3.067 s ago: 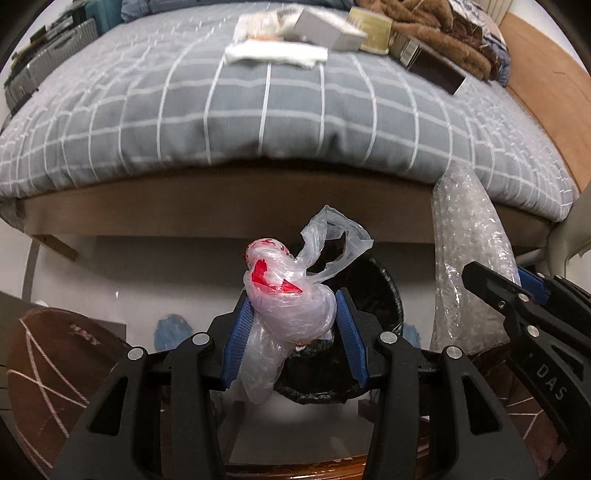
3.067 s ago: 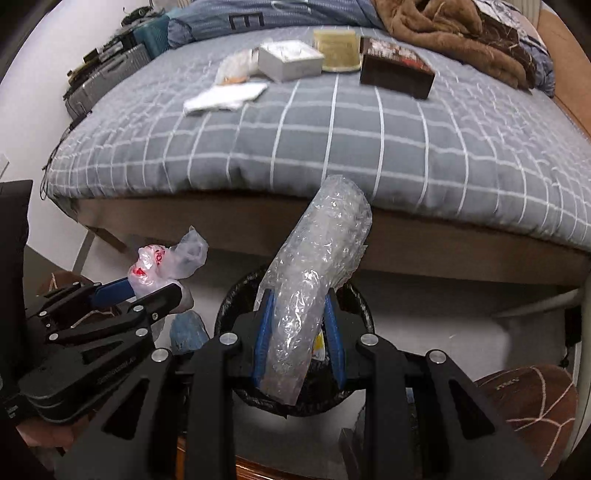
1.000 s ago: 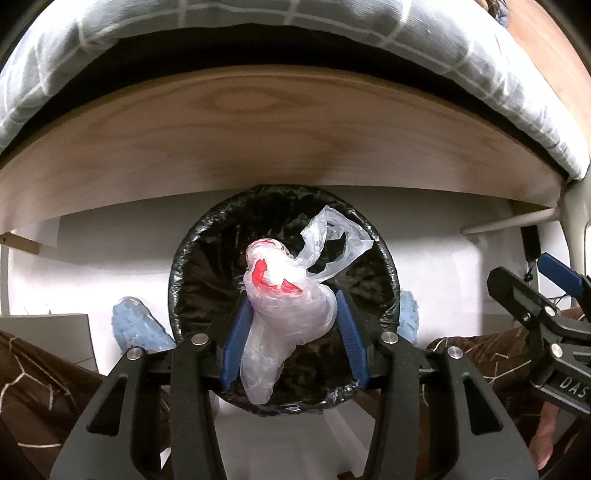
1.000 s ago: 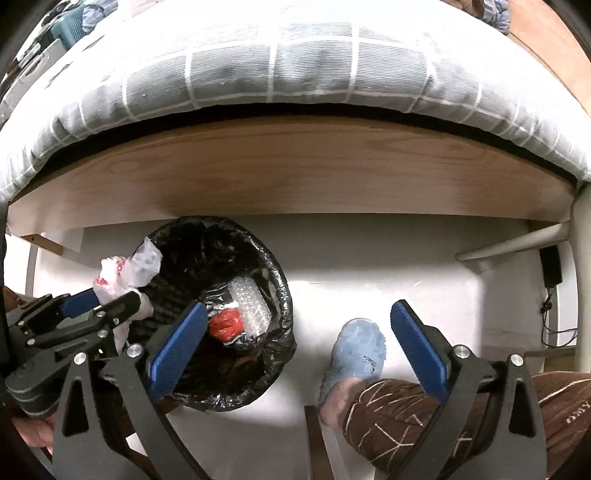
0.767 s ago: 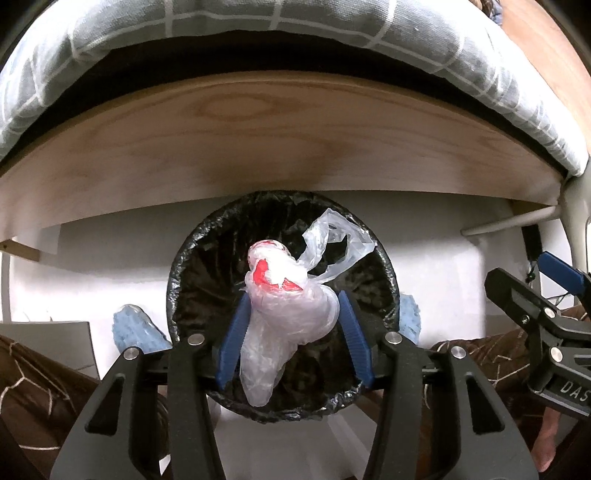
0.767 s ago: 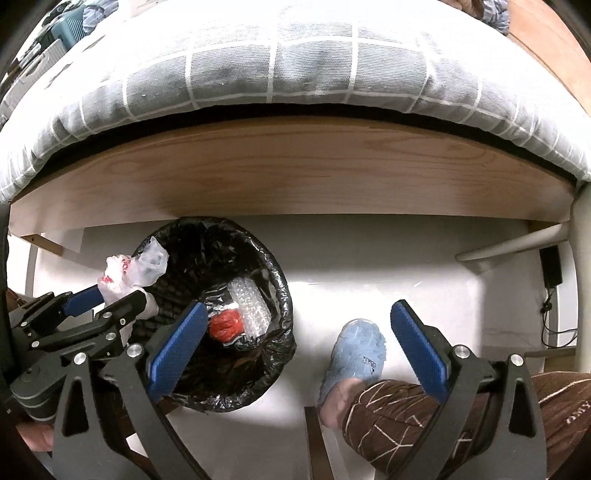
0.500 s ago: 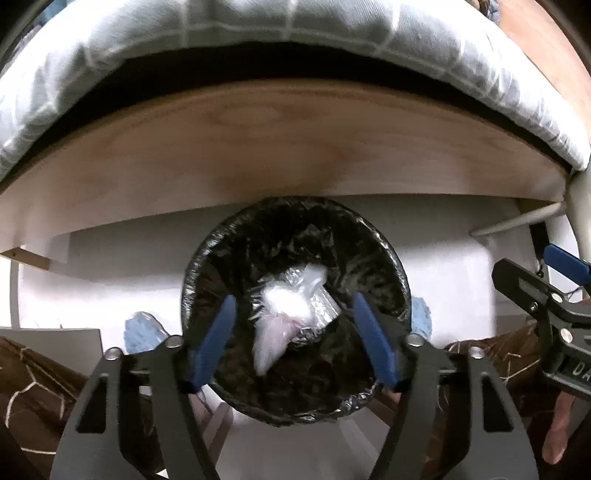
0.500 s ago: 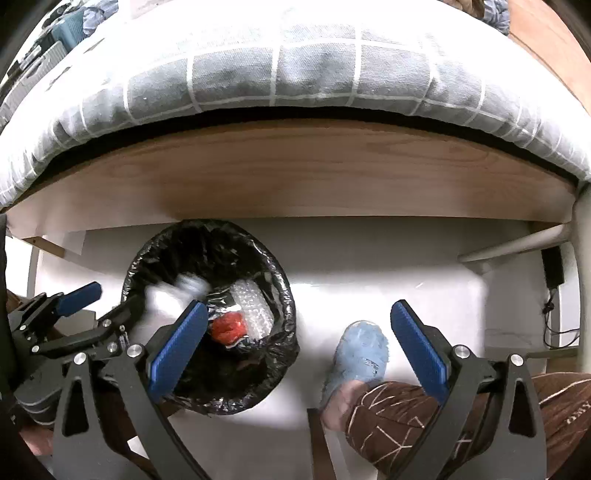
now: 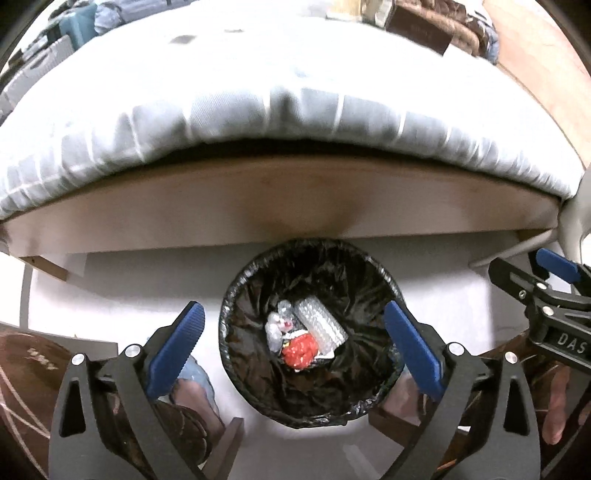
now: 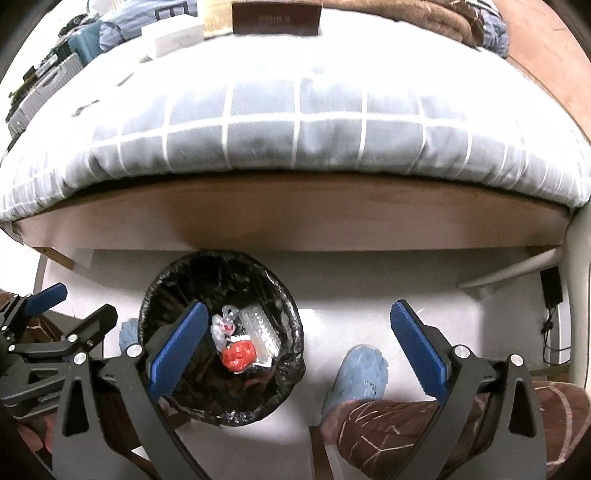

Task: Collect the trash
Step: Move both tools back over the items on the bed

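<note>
A round bin with a black liner (image 9: 384,291) stands on the white floor by the bed; it also shows in the right wrist view (image 10: 280,295). Inside lie the knotted clear plastic bag (image 9: 277,326), a roll of bubble wrap (image 9: 321,325) and a red crumpled piece (image 9: 301,350); the same bag (image 10: 223,326) and red piece (image 10: 238,354) show from the right. My left gripper (image 9: 291,341) is open and empty above the bin. My right gripper (image 10: 295,343) is open and empty, over the bin's right rim and floor.
The bed with a grey checked cover (image 10: 295,125) and wooden frame (image 9: 295,199) overhangs behind the bin. Boxes (image 10: 275,16) lie on the bed. The person's blue slipper (image 10: 358,373) and brown trouser legs (image 10: 424,428) are beside the bin.
My left gripper opened and the knotted plastic bag dropped into the bin. Both views have since tilted up, showing more of the bed. The right gripper stays open.
</note>
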A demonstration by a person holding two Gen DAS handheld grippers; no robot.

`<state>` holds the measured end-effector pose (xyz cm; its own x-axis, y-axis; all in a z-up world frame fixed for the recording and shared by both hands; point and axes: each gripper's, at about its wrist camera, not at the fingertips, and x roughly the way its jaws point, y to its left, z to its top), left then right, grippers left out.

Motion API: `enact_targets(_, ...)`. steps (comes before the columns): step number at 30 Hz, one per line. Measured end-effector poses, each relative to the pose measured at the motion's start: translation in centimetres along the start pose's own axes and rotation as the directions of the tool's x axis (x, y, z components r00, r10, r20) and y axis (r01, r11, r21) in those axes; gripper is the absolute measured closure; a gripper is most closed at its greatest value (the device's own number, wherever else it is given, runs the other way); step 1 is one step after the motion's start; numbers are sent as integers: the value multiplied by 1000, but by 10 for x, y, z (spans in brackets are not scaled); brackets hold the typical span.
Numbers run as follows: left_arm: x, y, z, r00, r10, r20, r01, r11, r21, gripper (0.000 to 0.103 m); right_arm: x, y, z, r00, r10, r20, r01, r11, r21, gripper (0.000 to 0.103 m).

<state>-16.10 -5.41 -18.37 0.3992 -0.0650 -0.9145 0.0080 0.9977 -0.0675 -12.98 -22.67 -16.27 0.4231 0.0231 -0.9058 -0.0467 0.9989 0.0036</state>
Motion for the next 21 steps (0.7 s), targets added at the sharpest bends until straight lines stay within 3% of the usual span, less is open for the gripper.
enact_targets(5,-31,6,9,998,8,63,-8,1000,1,6,-22,2,11,999,10,44,-10,1000,3,8)
enact_targets(21,-93,30,47,990,9,142,2,997,-78,6,-90,15,62,982,12,189,-10,1000,-15,8)
